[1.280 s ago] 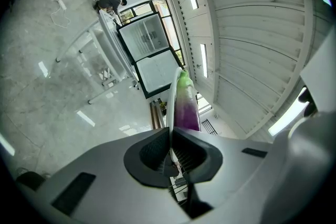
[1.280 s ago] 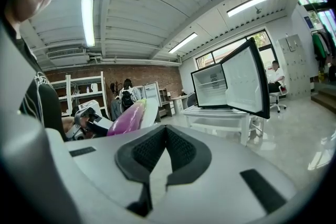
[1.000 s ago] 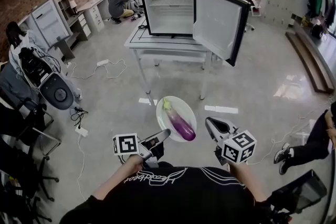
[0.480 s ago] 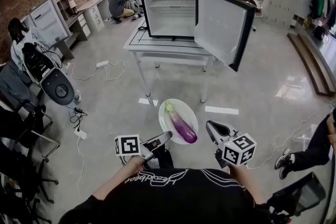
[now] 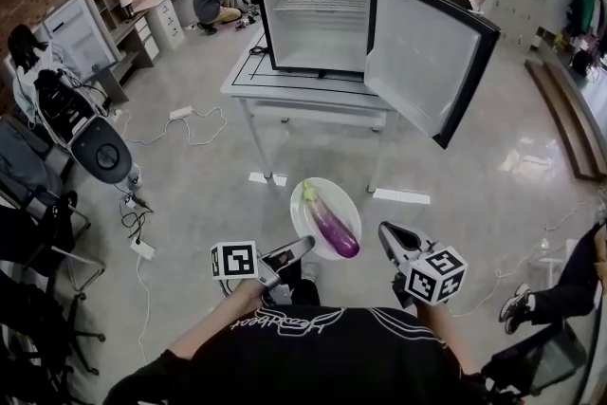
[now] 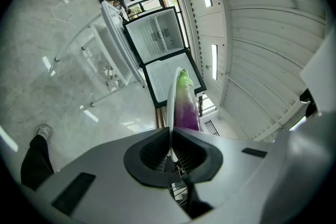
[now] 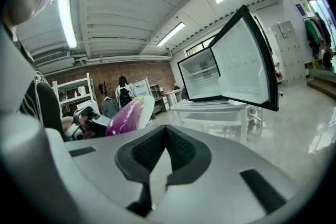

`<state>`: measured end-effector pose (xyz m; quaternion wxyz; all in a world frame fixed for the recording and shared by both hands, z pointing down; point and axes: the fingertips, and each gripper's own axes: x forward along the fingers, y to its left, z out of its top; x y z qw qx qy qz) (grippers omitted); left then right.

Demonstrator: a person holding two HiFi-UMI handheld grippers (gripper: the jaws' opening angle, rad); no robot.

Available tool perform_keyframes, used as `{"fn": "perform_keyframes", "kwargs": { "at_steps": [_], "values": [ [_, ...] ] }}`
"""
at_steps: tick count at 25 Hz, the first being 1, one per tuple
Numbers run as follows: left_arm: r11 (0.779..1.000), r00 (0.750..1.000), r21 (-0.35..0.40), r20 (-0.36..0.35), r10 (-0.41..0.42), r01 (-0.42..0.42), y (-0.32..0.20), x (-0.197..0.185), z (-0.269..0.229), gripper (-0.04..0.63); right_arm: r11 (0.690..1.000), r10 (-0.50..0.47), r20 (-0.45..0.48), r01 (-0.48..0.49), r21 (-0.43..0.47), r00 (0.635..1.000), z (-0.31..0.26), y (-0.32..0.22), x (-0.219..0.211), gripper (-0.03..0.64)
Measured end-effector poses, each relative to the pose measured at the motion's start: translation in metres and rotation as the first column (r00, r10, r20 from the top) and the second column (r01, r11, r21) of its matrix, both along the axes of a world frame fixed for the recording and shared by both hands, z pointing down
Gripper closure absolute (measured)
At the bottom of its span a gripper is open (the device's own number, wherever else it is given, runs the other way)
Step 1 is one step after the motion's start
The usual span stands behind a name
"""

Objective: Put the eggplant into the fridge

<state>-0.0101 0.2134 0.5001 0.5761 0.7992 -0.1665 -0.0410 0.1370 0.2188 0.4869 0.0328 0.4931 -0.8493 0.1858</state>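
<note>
The left gripper (image 5: 302, 245) has its jaws pinched on the near rim of a white plate (image 5: 307, 215), low in the centre of the head view. The eggplant (image 5: 329, 225) lies loose on that plate, green stem pointing toward the fridge (image 5: 313, 19). In the left gripper view the plate's edge (image 6: 170, 93) runs straight into the closed pads, with the eggplant (image 6: 186, 107) just beside it. The right gripper (image 5: 387, 232), at the lower right, has its jaws pressed together on nothing, and it sits close to the plate without touching it.

The fridge stands open and looks empty on a white table (image 5: 285, 82) in the upper centre. Its door (image 5: 427, 62) swings out to the right, well apart from the plate.

The main risk, as I judge it, is the one-sided hold. A thin rim clamped at a single spot can twist or sag, and any tilt would roll the eggplant onto the floor. Lifting the plate to shelf height may worsen that. The plate could also clip the fridge frame or door on the way in.
</note>
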Motion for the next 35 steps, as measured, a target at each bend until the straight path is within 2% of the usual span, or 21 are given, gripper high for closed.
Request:
{"fn": "perform_keyframes", "kwargs": {
  "at_steps": [12, 21, 28, 35],
  "values": [
    [1.000, 1.000, -0.016, -0.003, 0.019, -0.019, -0.169, -0.021, 0.000, 0.571, 0.997, 0.050, -0.012, -0.051, -0.051, 0.999, 0.000, -0.152, -0.017, 0.611],
    [0.999, 1.000, 0.036, -0.007, 0.014, -0.014, -0.280, -0.044, -0.007, 0.571, 0.999, 0.027, -0.051, -0.029, -0.044, 0.998, -0.005, -0.259, -0.051, 0.611],
    [0.999, 1.000, 0.048, -0.012, 0.005, -0.004, -0.325, -0.060, -0.002, 0.571, 0.999, 0.031, -0.068, -0.034, -0.030, 0.997, -0.006, -0.301, -0.066, 0.611],
    [0.999, 0.999, 0.041, -0.026, 0.022, -0.021, -0.332, -0.060, 0.007, 0.571, 0.998, 0.054, -0.093, -0.056, -0.011, 0.994, -0.009, -0.309, -0.068, 0.611]
  ]
}}
